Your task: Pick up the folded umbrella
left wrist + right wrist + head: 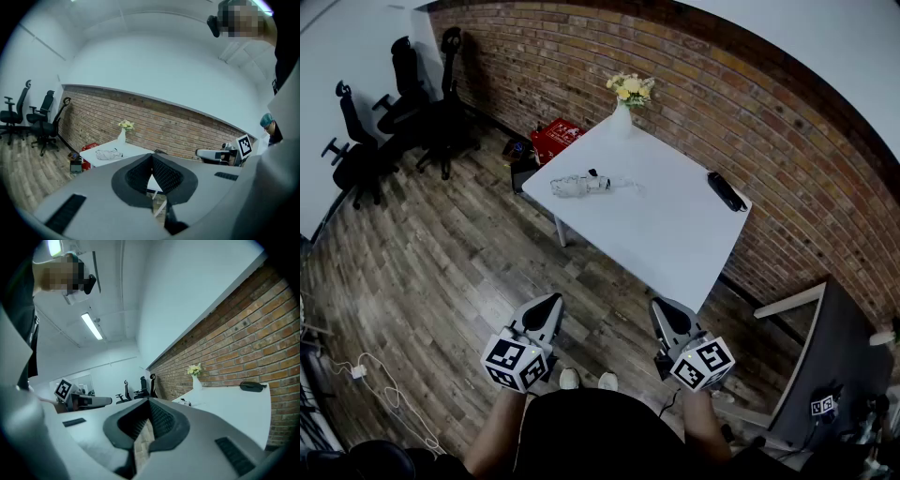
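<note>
In the head view, a smooth white square tabletop [666, 234] stands corner-on to a rough red-brick wall [750, 103], over a floor [441, 281] of grey-brown wood planks. The folded umbrella [726, 191], a slim matte-black bar, lies flat near the tabletop's 3 o'clock corner, close to the wall. At the 12 o'clock corner a white narrow-necked vase [622, 117] holds yellow and pale flowers [631, 88]. A crumpled clear plastic thing [586, 185] (bag or bottle, I cannot tell) lies toward the 10 o'clock edge. A red crate [555, 139] sits on the floor beyond that edge; what it holds cannot be made out. The left gripper [553, 302] and right gripper [660, 307], both grey, hang at 6 o'clock in the frame, well apart from the tabletop.

In the left gripper view, its ribbed black pads [140, 176] meet at the tip: the jaws are together on nothing. The tabletop and vase show beyond, at 10 o'clock.

In the right gripper view, that gripper's jaws also meet at the tip, with nothing between them. The umbrella rests at 3 o'clock on the tabletop, beside the brick.
</note>
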`<state>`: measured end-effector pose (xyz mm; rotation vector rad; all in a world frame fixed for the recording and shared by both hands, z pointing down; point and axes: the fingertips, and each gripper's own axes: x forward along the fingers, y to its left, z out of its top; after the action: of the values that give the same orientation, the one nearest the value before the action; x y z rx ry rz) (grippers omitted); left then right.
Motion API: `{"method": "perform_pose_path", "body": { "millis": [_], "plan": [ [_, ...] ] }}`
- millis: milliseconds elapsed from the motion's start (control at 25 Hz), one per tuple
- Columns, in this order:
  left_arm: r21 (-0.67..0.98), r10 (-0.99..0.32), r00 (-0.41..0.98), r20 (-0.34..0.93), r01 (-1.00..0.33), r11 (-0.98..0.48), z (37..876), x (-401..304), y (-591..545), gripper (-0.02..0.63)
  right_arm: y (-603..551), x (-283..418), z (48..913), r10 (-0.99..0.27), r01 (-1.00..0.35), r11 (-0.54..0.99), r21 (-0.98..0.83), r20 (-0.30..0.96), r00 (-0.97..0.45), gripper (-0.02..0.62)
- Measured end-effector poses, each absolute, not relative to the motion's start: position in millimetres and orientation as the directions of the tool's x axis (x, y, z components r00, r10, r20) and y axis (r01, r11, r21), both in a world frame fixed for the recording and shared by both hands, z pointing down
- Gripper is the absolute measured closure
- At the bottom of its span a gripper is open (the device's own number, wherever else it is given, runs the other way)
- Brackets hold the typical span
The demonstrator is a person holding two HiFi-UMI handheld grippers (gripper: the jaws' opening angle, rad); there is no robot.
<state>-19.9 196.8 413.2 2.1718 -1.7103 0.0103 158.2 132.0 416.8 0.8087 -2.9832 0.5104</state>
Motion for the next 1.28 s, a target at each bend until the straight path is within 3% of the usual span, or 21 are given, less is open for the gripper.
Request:
{"method": "perform_pose_path", "body": {
  "millis": [1280],
  "plan": [
    [0.305,-0.931,0.318,0.178,-0.918,-0.255,411,-86,241,0.592,191,103,401,-0.526,-0.531,0.805,-0.265,0.094,-0.845,0.572]
  ]
}}
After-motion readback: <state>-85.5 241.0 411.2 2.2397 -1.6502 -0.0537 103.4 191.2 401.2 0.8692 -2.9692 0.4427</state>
